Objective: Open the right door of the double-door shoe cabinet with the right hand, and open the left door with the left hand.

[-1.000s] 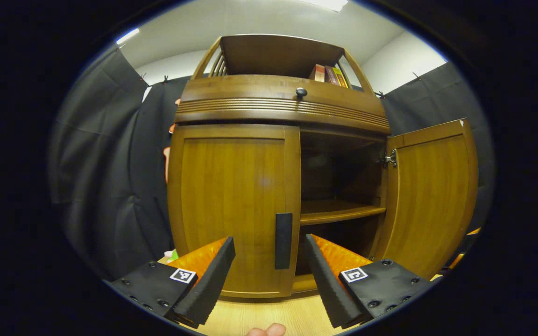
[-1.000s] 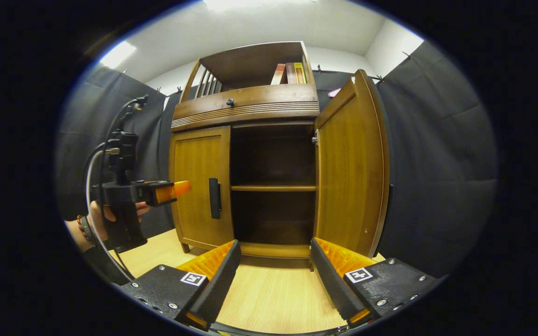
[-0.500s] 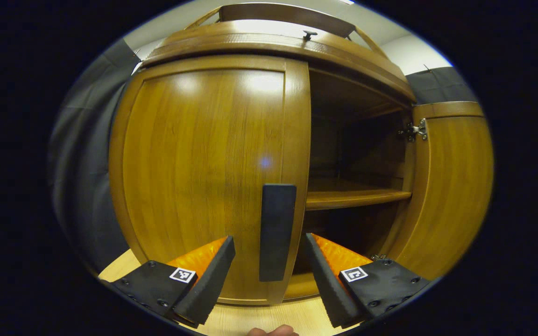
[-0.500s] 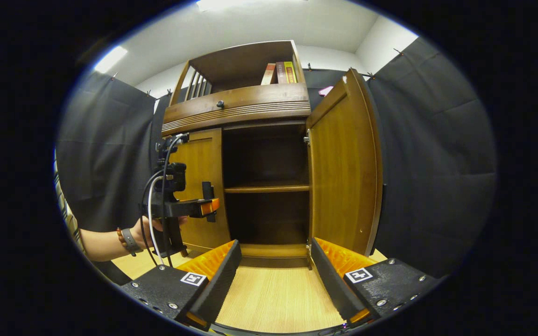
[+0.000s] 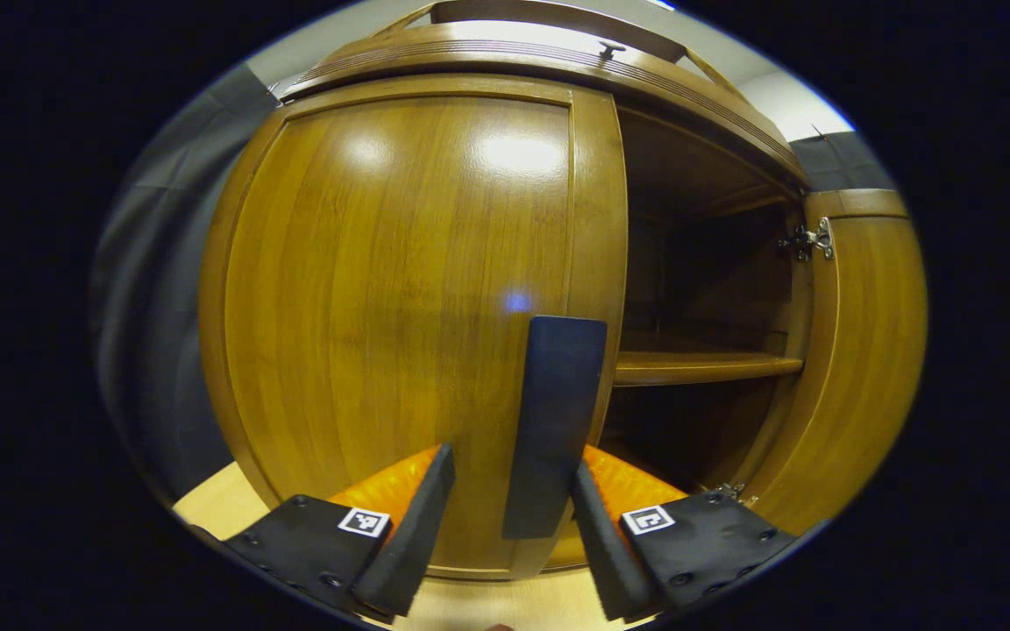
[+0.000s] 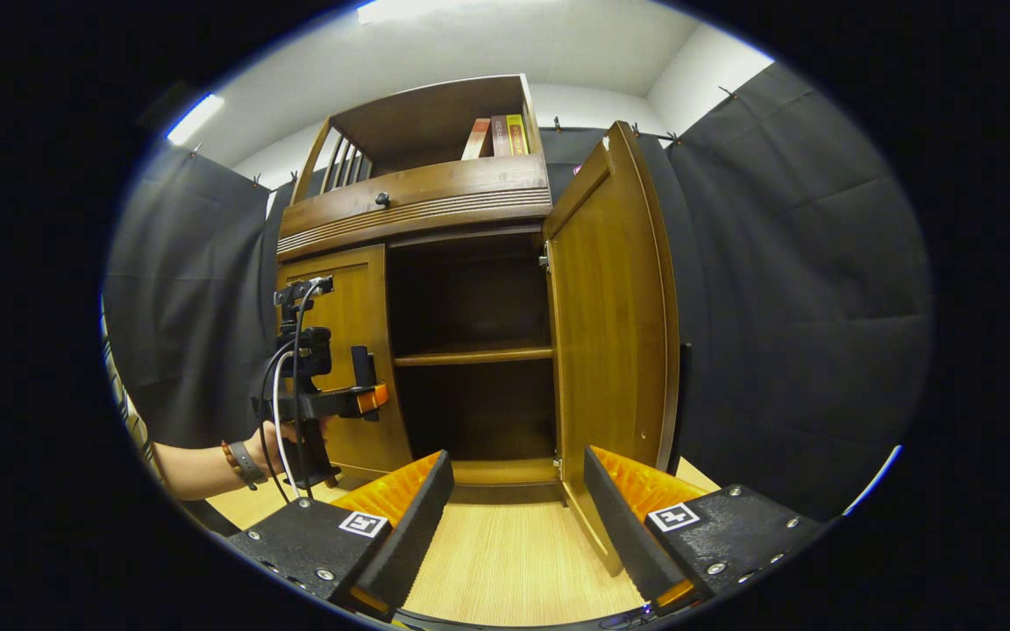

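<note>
The wooden shoe cabinet's left door is shut and close in front of me in the left gripper view. Its black vertical handle reaches down between the spread fingers of my left gripper, which is open; the right finger is nearest the handle. In the right gripper view the right door stands swung wide open, showing a dark inside with one shelf. My right gripper is open and holds nothing, low over the floor before the opening. There too, a hand holds the left gripper at the left door's handle.
Books stand on the cabinet's top shelf, above a drawer with a small knob. Black cloth walls hang on both sides. A light wooden floor runs up to the cabinet. The open right door's lower corner is near my right finger.
My left gripper has moved in toward the left door, and the handle now sits between its fingers. The right gripper has drifted a little to the right; both doors stand as before.
</note>
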